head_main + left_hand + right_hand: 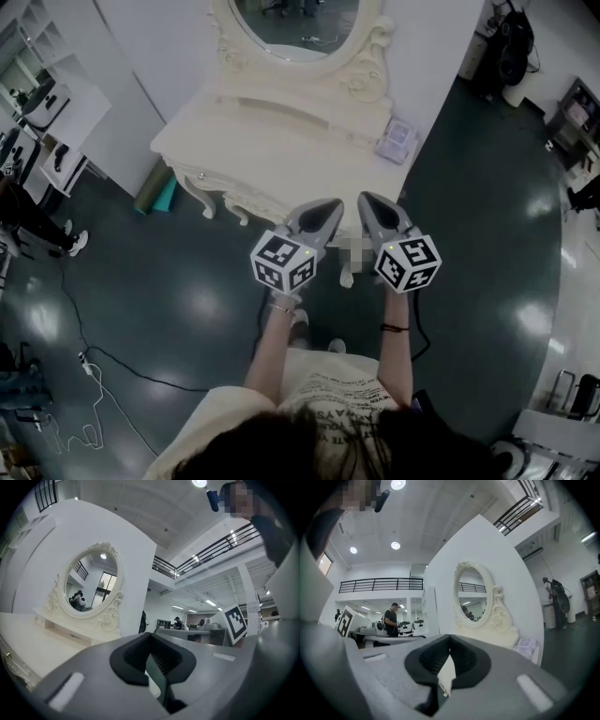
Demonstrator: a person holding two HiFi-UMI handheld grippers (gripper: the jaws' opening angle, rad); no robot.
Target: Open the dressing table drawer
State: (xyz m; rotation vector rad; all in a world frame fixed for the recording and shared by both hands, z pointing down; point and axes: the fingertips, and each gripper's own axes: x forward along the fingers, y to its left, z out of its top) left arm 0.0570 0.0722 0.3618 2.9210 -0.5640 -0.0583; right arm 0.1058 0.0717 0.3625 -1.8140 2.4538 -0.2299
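The cream dressing table (281,141) stands in the upper middle of the head view, with its oval mirror (291,23) at the top edge of the frame. A small lilac packet (396,141) lies on the right end of the tabletop. The drawer front (239,199) is part of the carved rail along the near edge of the table, sitting flush under the top, though its outline is hard to make out.

The left gripper (334,204) and the right gripper (366,199) are held side by side in the centre of the frame, level, with their tips just over the near edge of the table. The left gripper (150,637) has its jaws clenched tip to tip on nothing. The right gripper (450,640) is clenched and empty too. Both point towards the mirror (471,597). Below them is the dark glossy floor (187,300), with a cable (122,361) trailing across the lower left
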